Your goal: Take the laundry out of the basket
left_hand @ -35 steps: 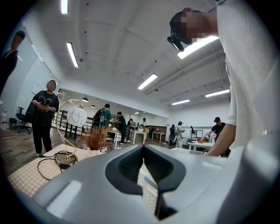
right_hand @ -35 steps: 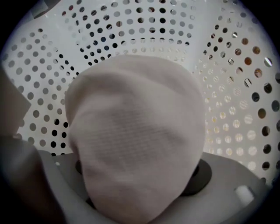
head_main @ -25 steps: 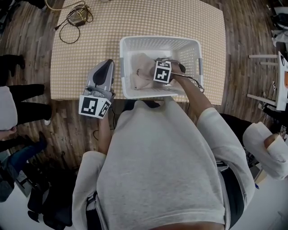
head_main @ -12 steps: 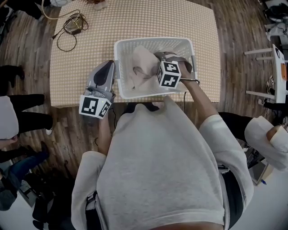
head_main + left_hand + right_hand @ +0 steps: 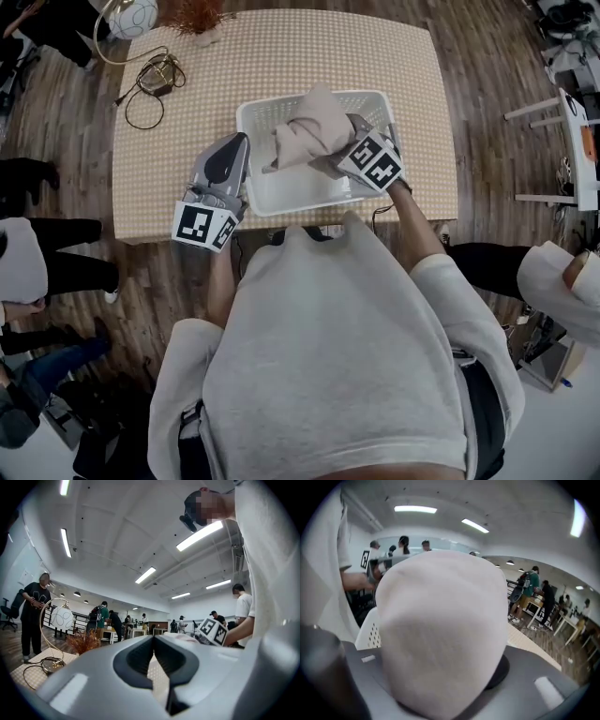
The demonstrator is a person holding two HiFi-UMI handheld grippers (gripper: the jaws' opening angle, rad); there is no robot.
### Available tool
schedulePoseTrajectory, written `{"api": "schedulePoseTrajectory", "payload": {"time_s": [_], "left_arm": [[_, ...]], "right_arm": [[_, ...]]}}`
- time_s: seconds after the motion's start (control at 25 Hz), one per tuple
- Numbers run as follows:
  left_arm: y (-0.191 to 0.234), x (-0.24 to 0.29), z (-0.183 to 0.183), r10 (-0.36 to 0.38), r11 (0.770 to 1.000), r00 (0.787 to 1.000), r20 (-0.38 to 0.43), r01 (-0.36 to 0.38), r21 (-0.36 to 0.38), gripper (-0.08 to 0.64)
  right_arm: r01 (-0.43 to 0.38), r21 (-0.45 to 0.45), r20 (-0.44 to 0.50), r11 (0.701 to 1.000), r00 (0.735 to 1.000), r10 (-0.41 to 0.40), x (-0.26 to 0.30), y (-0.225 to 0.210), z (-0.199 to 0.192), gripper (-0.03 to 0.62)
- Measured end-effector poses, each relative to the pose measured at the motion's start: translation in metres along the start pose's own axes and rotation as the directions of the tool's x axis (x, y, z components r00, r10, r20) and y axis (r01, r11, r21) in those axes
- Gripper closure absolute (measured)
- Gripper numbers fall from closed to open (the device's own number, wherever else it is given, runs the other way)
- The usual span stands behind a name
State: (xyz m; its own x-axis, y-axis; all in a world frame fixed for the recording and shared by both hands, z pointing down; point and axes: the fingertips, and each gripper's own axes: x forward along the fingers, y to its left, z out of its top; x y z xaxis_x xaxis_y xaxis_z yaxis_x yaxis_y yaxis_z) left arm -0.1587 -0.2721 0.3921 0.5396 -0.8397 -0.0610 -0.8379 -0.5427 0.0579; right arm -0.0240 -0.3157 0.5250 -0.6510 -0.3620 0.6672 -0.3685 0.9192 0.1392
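A white perforated laundry basket [image 5: 251, 192] stands on the checked table [image 5: 169, 150]. A beige cloth [image 5: 307, 131] hangs bunched above the basket's middle, lifted over the rim. My right gripper [image 5: 336, 155] is shut on it from the right. In the right gripper view the cloth [image 5: 440, 630] fills the space between the jaws. My left gripper [image 5: 234, 148] rests just left of the basket's wall. Its jaws meet, shut and empty, in the left gripper view [image 5: 153, 638]. The basket floor under the cloth is partly hidden.
A coiled black cable [image 5: 150, 80] lies at the table's far left, beside a white globe lamp [image 5: 131, 17] and a dried plant [image 5: 197, 14]. A person's legs [image 5: 56, 246] stand left of the table. White furniture [image 5: 572, 122] sits at the right.
My right gripper has risen from inside the basket, pulling the beige cloth up above the rim. The left gripper has stayed beside the basket's left wall.
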Motion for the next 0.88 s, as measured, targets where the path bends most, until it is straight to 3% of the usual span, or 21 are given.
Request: {"api": "schedulePoseTrajectory", "payload": {"time_s": [0.12,0.2,0.4,0.52,0.88], "left_arm": [[-0.001,0.002,0.004,-0.011,1.000,1.000,0.001,0.011,0.012,0.554],[-0.001,0.004,0.004,-0.014,1.000,1.000,0.000,0.014,0.014,0.554],[-0.006,0.003,0.007,-0.027,1.000,1.000,-0.001,0.027,0.013,0.552],[-0.006,0.003,0.009,-0.038,0.999,0.999,-0.004,0.038,0.019,0.552],[-0.005,-0.010,0.006,-0.064,0.998,0.998,-0.005,0.064,0.010,0.553]], "right_arm": [[0.023,0.200,0.153,0.980,0.987,-0.054,-0.017,-0.014,0.013,0.368],[0.015,0.310,0.251,0.951,0.963,-0.097,-0.027,-0.023,0.021,0.368],[-0.081,0.545,0.469,0.834,0.854,-0.224,-0.059,-0.040,0.033,0.368],[-0.110,0.615,0.516,0.781,0.804,-0.294,-0.069,-0.049,0.032,0.367],[-0.030,0.627,0.483,0.778,0.799,-0.358,-0.074,-0.038,0.033,0.365]]}}
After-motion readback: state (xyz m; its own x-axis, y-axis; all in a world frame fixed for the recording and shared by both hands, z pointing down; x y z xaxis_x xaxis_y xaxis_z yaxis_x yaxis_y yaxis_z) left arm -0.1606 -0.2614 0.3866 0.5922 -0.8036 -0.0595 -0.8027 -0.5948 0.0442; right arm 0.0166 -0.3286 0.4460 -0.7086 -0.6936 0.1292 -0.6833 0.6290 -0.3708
